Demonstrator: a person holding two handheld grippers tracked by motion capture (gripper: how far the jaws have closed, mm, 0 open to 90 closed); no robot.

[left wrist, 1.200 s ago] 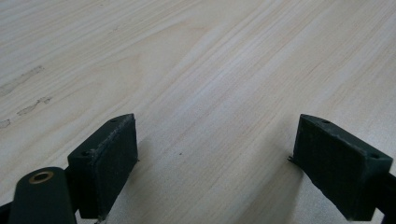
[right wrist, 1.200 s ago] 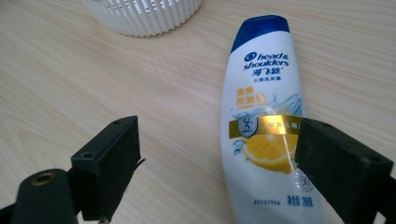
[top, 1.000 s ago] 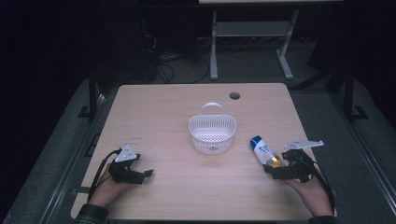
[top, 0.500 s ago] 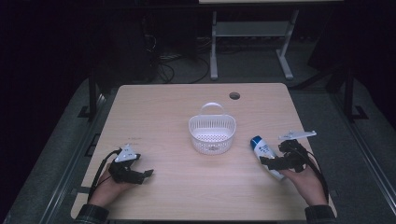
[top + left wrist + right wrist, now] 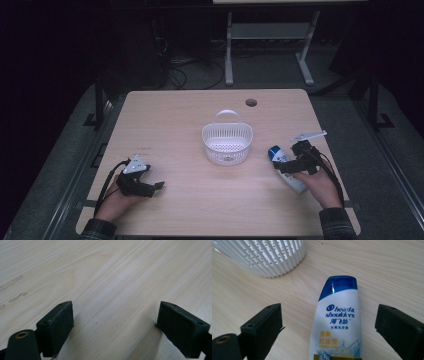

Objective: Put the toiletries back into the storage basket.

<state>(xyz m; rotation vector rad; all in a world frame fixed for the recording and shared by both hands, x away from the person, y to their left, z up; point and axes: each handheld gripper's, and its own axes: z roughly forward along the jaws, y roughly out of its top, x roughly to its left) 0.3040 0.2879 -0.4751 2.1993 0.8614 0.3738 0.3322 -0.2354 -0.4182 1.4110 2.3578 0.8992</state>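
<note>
A white shampoo bottle (image 5: 275,152) with a blue cap lies flat on the wooden table (image 5: 175,115), just right of a white slotted basket (image 5: 227,145). My right gripper (image 5: 286,165) hovers low over the bottle's body. In the right gripper view the bottle (image 5: 338,315) lies between the open jaws, untouched, with its cap toward the basket (image 5: 269,257); my right gripper (image 5: 329,312) is open. At the front left of the table my left gripper (image 5: 154,189) rests open. In the left gripper view, my left gripper (image 5: 116,308) has bare wood between its jaws.
The basket has a handle and looks empty. A round cable hole (image 5: 251,102) sits near the table's far edge. Bare tabletop lies between the two hands. A metal stand (image 5: 265,40) and cables are on the dark floor beyond.
My right gripper has moved forward and slightly left, so its jaws now straddle the bottle. The bottle, the basket and the left gripper have stayed put.
</note>
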